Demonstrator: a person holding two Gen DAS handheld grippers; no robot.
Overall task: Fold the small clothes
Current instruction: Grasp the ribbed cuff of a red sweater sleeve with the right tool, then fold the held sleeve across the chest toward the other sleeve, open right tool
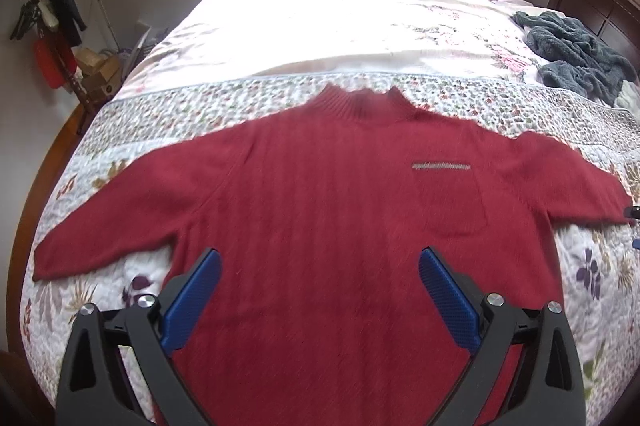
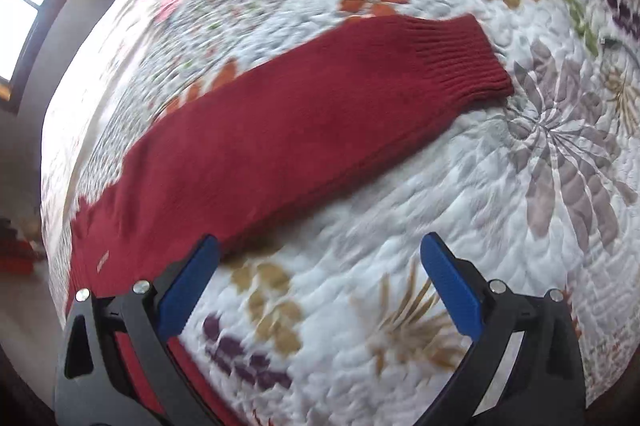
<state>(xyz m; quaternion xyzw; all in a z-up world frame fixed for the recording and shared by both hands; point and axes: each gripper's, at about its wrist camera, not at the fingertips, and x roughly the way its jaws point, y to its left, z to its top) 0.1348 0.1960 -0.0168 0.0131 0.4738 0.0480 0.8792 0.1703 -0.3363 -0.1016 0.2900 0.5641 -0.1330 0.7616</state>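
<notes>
The red sweater [image 1: 320, 210] lies face up and spread flat on the quilted bed [image 1: 200, 98], both sleeves out to the sides, so by my reading no fold has been made yet and the whole job is left. The left tongs [image 1: 320, 262] hang over the sweater's lower body, spread wide and holding nothing. The right tongs [image 2: 320, 246], just as wide and empty, hover over the quilt just beside the right sleeve [image 2: 320, 114], whose ribbed cuff [image 2: 460, 58] lies flat, though blur leaves the exact gap unclear.

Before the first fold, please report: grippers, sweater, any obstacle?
Left gripper open over red sweater. Right gripper open, near its sleeve. Sweater flat, unfolded. Grey garment lies apart.
</notes>
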